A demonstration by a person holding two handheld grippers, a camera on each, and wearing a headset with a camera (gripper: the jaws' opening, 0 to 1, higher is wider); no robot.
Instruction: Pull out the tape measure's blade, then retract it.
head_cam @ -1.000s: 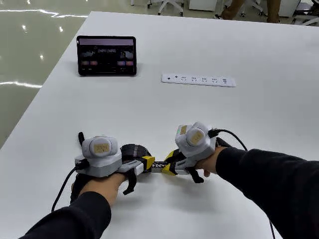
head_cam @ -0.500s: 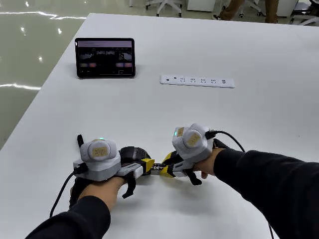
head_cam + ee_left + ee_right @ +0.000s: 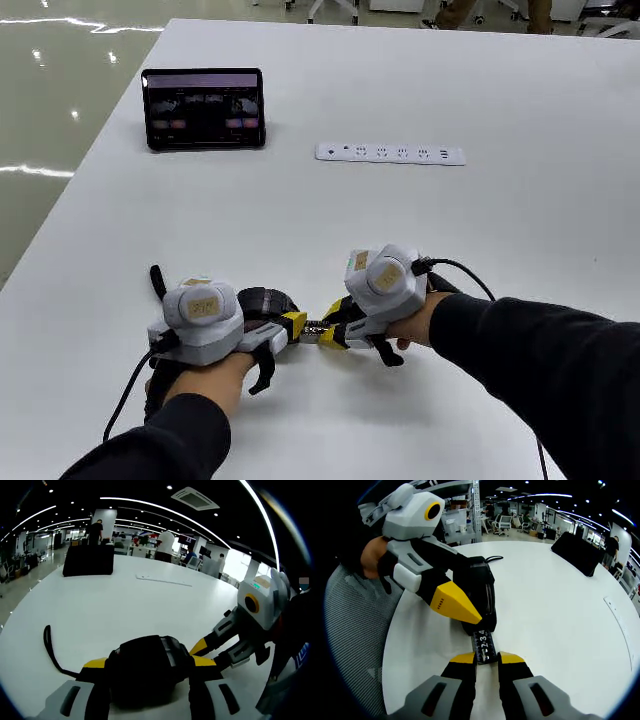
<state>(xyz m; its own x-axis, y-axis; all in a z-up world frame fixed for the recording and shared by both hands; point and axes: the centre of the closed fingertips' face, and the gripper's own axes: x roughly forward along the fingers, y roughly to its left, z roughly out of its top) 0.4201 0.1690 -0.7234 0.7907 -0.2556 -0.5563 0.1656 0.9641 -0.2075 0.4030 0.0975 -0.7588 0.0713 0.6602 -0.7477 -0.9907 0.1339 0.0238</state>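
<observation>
Your tape measure [image 3: 262, 300] is held at both ends, well on your side of the power strip [image 3: 390, 153].
Your left gripper [image 3: 150, 664] is clamped around its black case; your right gripper [image 3: 486, 658] pinches the short length of blade [image 3: 484, 645] showing, just beside the case.

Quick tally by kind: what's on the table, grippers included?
tape measure: 1
tablet: 1
power strip: 1
grippers: 2, left gripper and right gripper
Total: 5
</observation>
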